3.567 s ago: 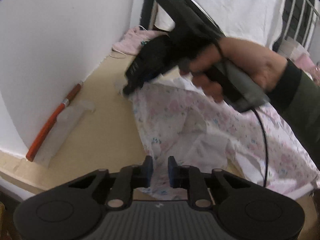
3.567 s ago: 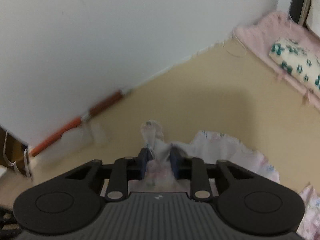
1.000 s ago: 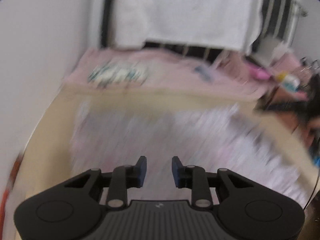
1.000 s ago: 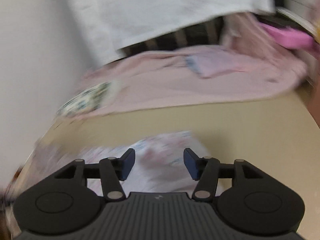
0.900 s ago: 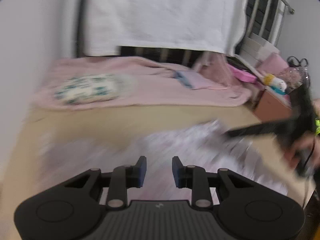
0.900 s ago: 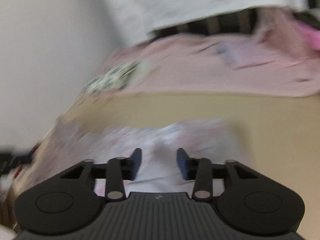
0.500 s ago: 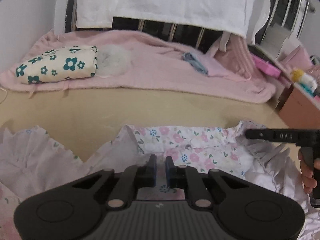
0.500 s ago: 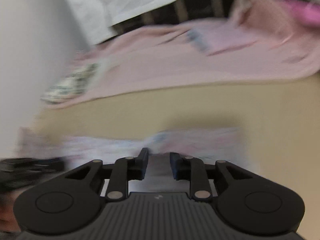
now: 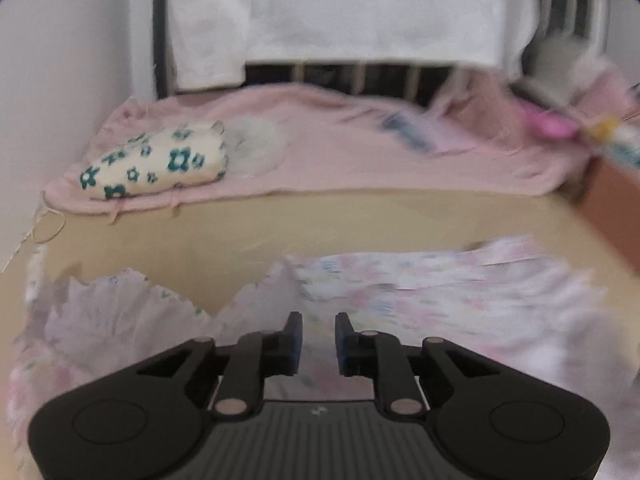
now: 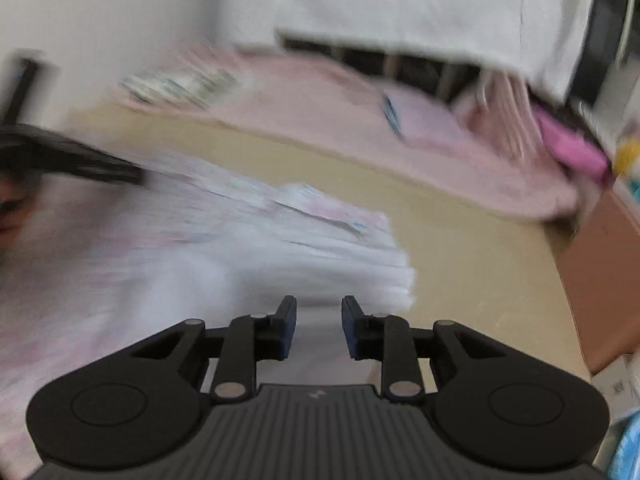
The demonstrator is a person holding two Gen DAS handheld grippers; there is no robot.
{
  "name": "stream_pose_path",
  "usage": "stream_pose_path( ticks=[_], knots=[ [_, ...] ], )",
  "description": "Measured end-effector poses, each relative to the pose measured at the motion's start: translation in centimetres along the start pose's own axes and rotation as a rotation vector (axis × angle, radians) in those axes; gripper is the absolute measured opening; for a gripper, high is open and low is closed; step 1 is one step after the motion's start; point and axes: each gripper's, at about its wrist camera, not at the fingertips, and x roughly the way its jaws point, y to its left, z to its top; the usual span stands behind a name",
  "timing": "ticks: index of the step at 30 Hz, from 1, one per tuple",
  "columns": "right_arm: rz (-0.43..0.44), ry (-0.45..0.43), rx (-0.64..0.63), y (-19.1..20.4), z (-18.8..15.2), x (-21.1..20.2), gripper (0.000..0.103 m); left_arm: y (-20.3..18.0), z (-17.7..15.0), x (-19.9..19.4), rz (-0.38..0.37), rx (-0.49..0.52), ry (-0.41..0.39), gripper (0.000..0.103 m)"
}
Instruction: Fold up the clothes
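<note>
A pale floral garment (image 9: 440,300) lies spread and rumpled on the beige surface (image 9: 280,232). My left gripper (image 9: 318,336) hovers low over its near edge. Its jaws are opening, and the gap between the pads shows only the cloth lying below, not pinched. In the right wrist view the same garment (image 10: 200,240) is blurred by motion. My right gripper (image 10: 319,324) is above its right end, its jaws also opening with no cloth gripped. The left gripper (image 10: 72,160) appears there as a dark blur at the far left, over the garment.
A pink blanket (image 9: 340,152) with a green-flowered pillow (image 9: 156,164) lies along the far side, below a hanging white sheet (image 9: 340,8). A brown box (image 10: 600,280) stands at the right edge. The white wall (image 9: 60,80) closes the left.
The left jaws, nearly shut half a second ago, now stand apart, and the right jaws have widened too. The right gripper has swung and rolled, and no longer shows in the left view.
</note>
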Motion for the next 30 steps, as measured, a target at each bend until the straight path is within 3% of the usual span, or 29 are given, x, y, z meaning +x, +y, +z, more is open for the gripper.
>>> stream_pose_path(
  ticks=[2,3,5,7,9,10,11,13,16,18,19,20,22,24,26,30],
  knots=[
    [0.125,-0.013,-0.054,2.9,-2.1,-2.6,0.036,-1.2,-1.9,-4.3,-0.168,0.041,-0.038,0.038],
    [0.144,-0.031,-0.115,4.4,-3.4,-3.4,0.036,-2.0,-3.0,-6.0,-0.231,0.088,-0.038,0.040],
    [0.154,-0.080,-0.259,7.2,-6.3,-4.8,0.036,-3.9,-6.1,-8.3,-0.278,0.224,-0.015,0.039],
    [0.160,-0.113,-0.356,9.3,-8.5,-5.8,0.036,-4.7,-8.9,-9.3,-0.281,0.291,0.016,0.039],
    [0.205,-0.095,-0.315,9.1,-9.2,-5.7,0.034,-4.1,-10.9,-8.8,-0.274,0.272,0.094,0.032],
    [0.227,-0.083,-0.289,8.8,-9.3,-5.6,0.029,-3.7,-11.5,-8.6,-0.259,0.253,0.114,0.022],
    [0.231,-0.074,-0.279,8.5,-9.4,-5.5,0.020,-3.3,-12.1,-8.9,-0.240,0.241,0.103,0.020],
    [0.207,-0.053,-0.326,8.4,-9.8,-5.4,0.013,-2.6,-12.6,-9.3,-0.211,0.245,0.092,0.019],
    [0.136,-0.028,-0.384,8.1,-10.1,-5.9,0.011,-1.4,-13.4,-9.6,-0.209,0.244,0.047,0.017],
    [0.077,-0.020,-0.400,7.8,-10.1,-6.5,0.014,-0.7,-13.4,-10.0,-0.194,0.205,0.041,0.017],
    [0.066,-0.027,-0.372,7.3,-9.9,-6.7,0.021,-0.6,-13.4,-10.4,-0.198,0.198,0.036,0.017],
    [0.080,-0.039,-0.337,6.8,-9.9,-7.3,0.035,-0.7,-13.5,-11.1,-0.216,0.202,0.021,0.018],
    [0.155,-0.070,-0.335,7.1,-10.5,-8.5,0.045,-1.0,-13.7,-12.4,-0.261,0.220,-0.012,0.022],
    [0.166,-0.036,-0.396,8.0,-11.1,-7.7,0.041,-1.7,-14.2,-12.9,-0.302,0.286,-0.016,0.023],
    [0.164,0.005,-0.445,8.6,-11.5,-6.8,0.015,-2.4,-14.8,-12.3,-0.267,0.339,0.012,0.023],
    [0.162,0.017,-0.411,8.1,-11.4,-6.4,0.009,-1.6,-15.7,-12.4,-0.242,0.358,0.010,0.022]
  ],
)
